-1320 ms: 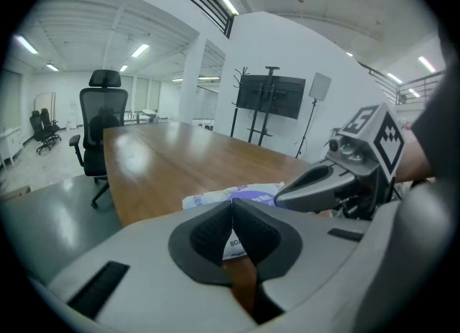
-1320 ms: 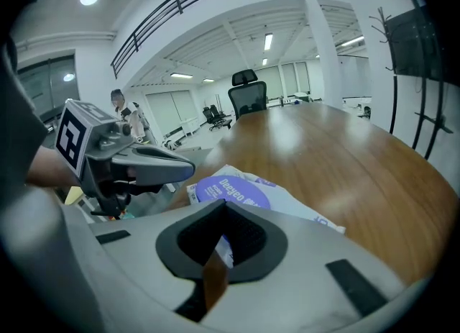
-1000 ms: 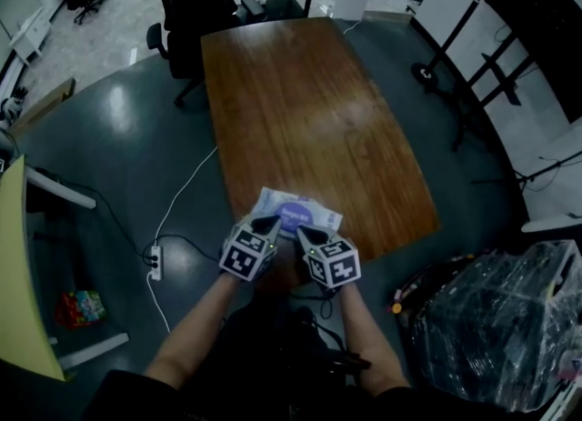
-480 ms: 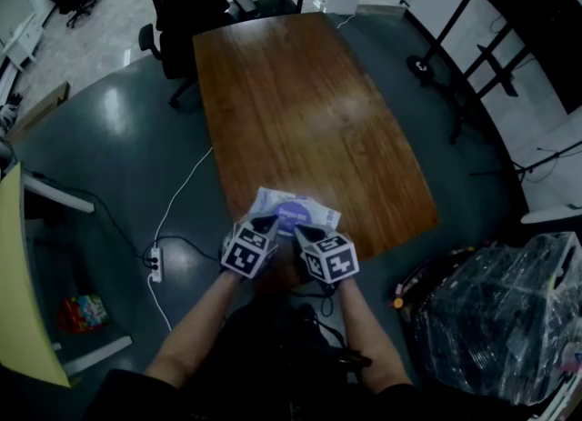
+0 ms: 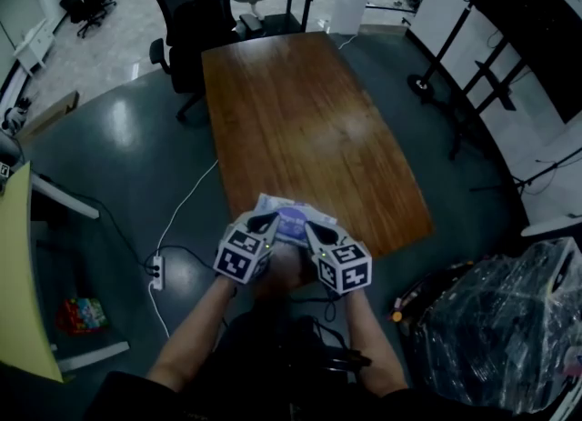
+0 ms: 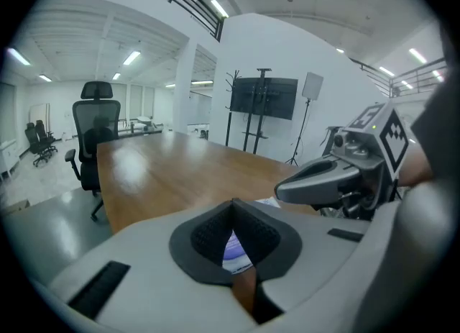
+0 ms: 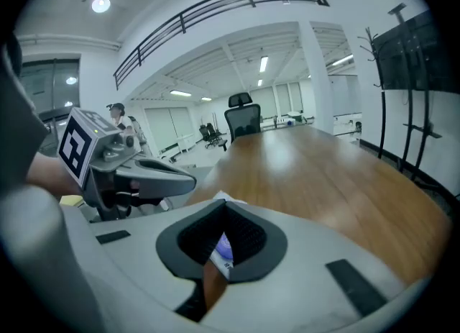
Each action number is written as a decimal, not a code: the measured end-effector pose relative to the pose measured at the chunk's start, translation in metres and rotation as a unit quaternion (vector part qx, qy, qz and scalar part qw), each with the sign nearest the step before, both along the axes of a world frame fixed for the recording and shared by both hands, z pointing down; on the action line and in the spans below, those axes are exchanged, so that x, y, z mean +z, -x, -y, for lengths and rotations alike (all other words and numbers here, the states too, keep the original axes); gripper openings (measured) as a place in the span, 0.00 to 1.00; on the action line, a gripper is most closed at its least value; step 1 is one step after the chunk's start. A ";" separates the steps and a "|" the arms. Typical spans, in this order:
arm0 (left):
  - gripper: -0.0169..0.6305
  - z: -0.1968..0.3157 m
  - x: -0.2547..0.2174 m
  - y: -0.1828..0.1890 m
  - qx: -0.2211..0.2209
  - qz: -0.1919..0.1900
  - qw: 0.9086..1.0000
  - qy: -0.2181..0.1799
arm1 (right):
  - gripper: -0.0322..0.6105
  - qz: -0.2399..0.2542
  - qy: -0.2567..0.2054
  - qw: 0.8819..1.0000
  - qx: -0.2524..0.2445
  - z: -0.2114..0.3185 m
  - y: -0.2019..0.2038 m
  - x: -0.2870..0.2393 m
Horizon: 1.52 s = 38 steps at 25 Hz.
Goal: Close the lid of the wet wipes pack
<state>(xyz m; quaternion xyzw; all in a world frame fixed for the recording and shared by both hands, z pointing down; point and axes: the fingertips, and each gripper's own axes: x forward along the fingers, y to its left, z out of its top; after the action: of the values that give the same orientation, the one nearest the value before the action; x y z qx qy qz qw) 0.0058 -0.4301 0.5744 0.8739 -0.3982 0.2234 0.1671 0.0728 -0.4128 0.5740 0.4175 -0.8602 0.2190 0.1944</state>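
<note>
Wet wipes pack (image 5: 293,219), where's it sitting from where you stand?

Right at the near end of the worktop (image 5: 309,128), close to the edge by the person, flat, with a round purple lid (image 5: 293,220) facing up. I can't tell from here whether the lid is shut.

Any room to move around it?

Plenty. Beyond the pack the wood runs long and bare to the far end, where a black office chair (image 5: 191,10) is pulled up at the corner. Both long edges are open to the floor (image 5: 118,165).

And the room around it?

It's a grey, shiny floor. A white cable (image 5: 186,201) trails on the person's left down to a power strip (image 5: 156,272). On the right side are dark stands (image 5: 473,92), and a plastic-wrapped bundle (image 5: 500,319) sits low by the near corner. The left gripper view shows a dark screen (image 6: 264,98) on a stand past the worktop's edge.

What are the tools doing?

The left tool (image 5: 266,221) and the right tool (image 5: 314,228) are side by side, tips angled in toward each other over the near part of the pack. I can't tell whether they touch it.

Are they open?

No. Each one's tips are brought together, leaving only a thin slit behind the pads. In each gripper view a bit of purple lid and white wrapper shows through that slit, lying beyond the pads and not clamped. Neither tool has hold of anything.
</note>
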 end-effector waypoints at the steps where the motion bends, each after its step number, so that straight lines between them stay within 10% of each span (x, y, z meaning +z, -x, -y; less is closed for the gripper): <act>1: 0.02 -0.002 -0.011 -0.002 -0.003 -0.009 1.000 -0.010 | 0.07 0.010 -0.016 1.000 0.004 0.000 -0.004 -0.012; 19: 0.02 -0.095 -0.159 -0.049 -0.026 -0.084 0.984 -0.157 | 0.07 0.118 -0.224 0.967 -0.026 -0.071 -0.038 -0.184; 38: 0.02 -0.148 -0.202 -0.090 -0.021 -0.093 0.975 -0.199 | 0.06 0.145 -0.269 0.951 -0.037 -0.124 -0.078 -0.229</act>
<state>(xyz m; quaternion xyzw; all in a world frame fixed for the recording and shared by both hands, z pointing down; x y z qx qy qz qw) 0.0955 -0.2822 0.3722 0.8981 -0.4354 0.0537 0.0310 0.1504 -0.2885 0.3448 0.3863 -0.9208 0.0301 -0.0445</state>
